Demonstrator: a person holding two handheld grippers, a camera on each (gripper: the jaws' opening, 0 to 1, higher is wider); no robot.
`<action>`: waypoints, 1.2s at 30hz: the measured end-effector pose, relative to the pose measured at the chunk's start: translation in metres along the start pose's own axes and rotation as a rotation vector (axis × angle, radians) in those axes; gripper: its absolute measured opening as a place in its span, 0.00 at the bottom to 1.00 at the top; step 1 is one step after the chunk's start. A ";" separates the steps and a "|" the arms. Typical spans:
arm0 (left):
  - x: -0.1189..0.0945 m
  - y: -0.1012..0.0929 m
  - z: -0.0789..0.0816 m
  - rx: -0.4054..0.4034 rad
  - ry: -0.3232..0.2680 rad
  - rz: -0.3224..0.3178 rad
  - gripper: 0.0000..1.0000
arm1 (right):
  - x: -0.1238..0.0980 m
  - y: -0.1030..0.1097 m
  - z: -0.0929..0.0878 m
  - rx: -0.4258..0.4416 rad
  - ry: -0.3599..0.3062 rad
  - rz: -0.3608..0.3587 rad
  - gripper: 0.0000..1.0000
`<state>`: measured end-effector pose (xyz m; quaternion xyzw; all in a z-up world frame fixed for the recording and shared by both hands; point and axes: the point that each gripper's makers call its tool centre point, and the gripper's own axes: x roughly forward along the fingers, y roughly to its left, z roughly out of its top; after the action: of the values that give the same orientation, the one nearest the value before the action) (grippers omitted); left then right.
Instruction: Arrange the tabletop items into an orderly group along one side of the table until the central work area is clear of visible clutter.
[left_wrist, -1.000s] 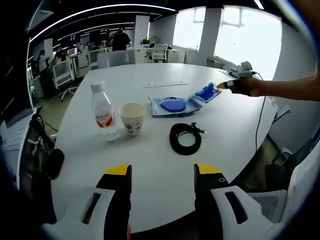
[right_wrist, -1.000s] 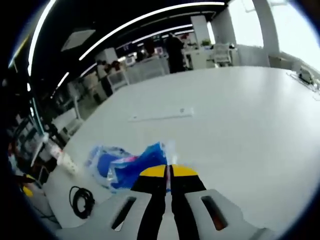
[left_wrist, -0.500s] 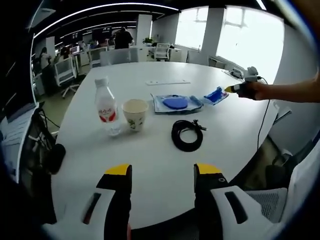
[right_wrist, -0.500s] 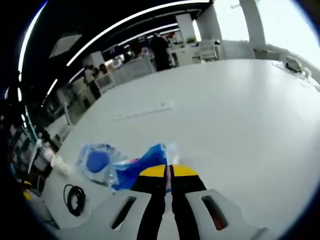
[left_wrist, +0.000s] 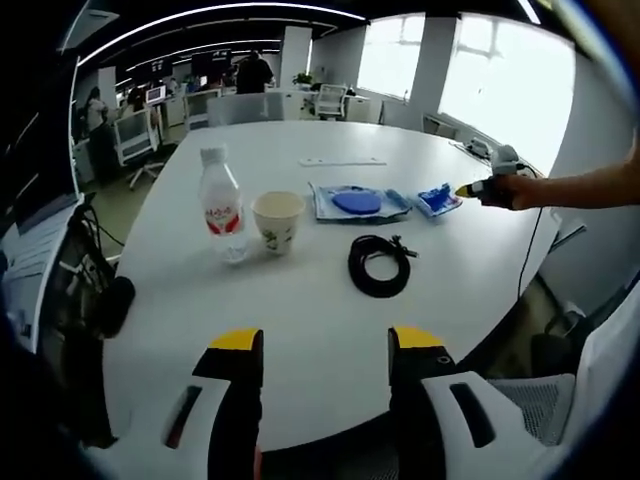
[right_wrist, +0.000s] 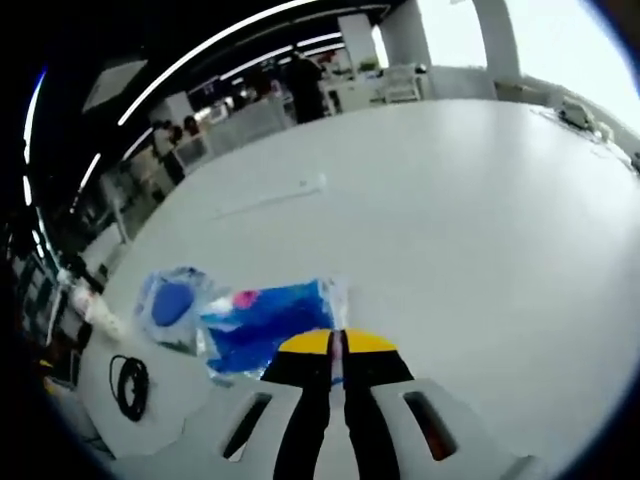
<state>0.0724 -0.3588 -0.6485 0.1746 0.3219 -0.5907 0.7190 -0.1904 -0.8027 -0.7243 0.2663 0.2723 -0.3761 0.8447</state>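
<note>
Right claw (right_wrist: 336, 345) is clenched on one blue plastic packet (right_wrist: 265, 318), which lies on the white tabletop (right_wrist: 470, 220) beside a second packet (right_wrist: 168, 300) (this one holds a round blue disc). Left claw (left_wrist: 322, 342) hangs released above the near edge. One water bottle (left_wrist: 222, 203), one paper cup (left_wrist: 278, 220) and one coiled black cable (left_wrist: 379, 264) sit close together.
</note>
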 end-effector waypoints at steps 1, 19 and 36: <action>0.001 0.000 0.000 -0.001 0.001 0.002 0.50 | 0.000 -0.001 -0.001 0.002 0.002 -0.001 0.00; 0.004 -0.004 0.004 0.032 0.005 0.007 0.50 | -0.009 -0.003 -0.016 -0.033 0.047 0.001 0.05; 0.006 0.002 -0.013 0.008 0.020 0.026 0.49 | -0.020 0.046 -0.036 -0.176 0.085 0.091 0.07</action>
<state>0.0712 -0.3543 -0.6622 0.1874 0.3245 -0.5806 0.7228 -0.1752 -0.7428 -0.7259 0.2189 0.3274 -0.3003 0.8687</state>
